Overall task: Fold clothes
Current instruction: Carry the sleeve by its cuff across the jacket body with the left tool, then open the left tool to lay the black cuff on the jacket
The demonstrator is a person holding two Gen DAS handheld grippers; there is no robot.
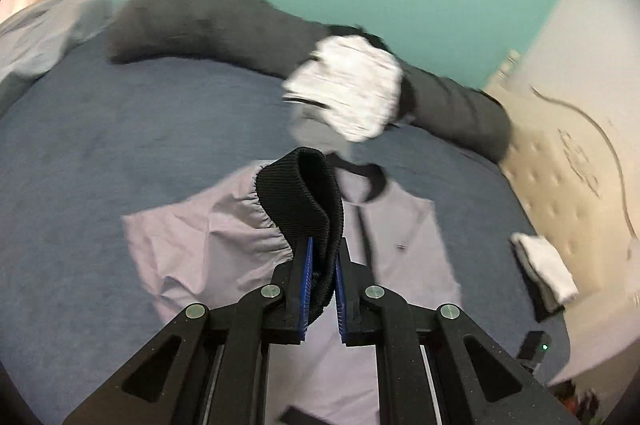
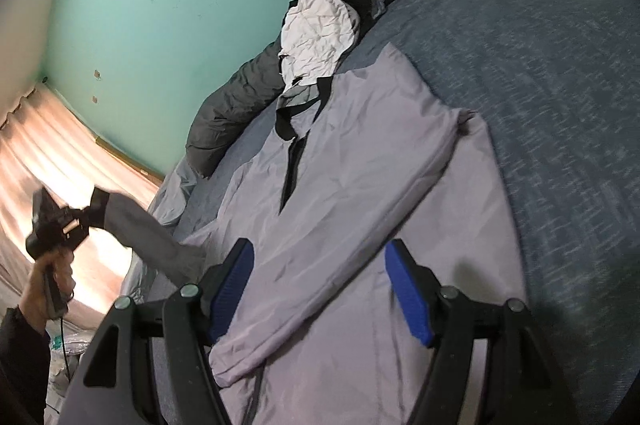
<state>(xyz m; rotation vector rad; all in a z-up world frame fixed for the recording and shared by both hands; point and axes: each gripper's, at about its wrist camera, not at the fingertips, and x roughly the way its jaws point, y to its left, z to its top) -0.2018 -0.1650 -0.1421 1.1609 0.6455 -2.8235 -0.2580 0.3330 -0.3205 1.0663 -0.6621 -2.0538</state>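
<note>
Left gripper (image 1: 324,257) — blue pads clamped on the black ribbed cuff (image 1: 304,201) of the grey jacket (image 2: 360,185), sleeve lifted clear of the bed (image 2: 560,105). Jacket body lies flat on the blue cover ahead of and below both grippers, its other sleeve folded across the chest. Right gripper (image 2: 320,289) — jaws wide apart, nothing between them, hovering over the jacket's lower part. White-lined hood (image 2: 316,33) rests beyond, against a dark grey bolster (image 2: 240,93).

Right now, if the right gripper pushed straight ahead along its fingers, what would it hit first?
Probably the lilac jacket spread on the bed: the open right gripper points down at its body, near the folded-over sleeve. Depth is uncertain.
</note>
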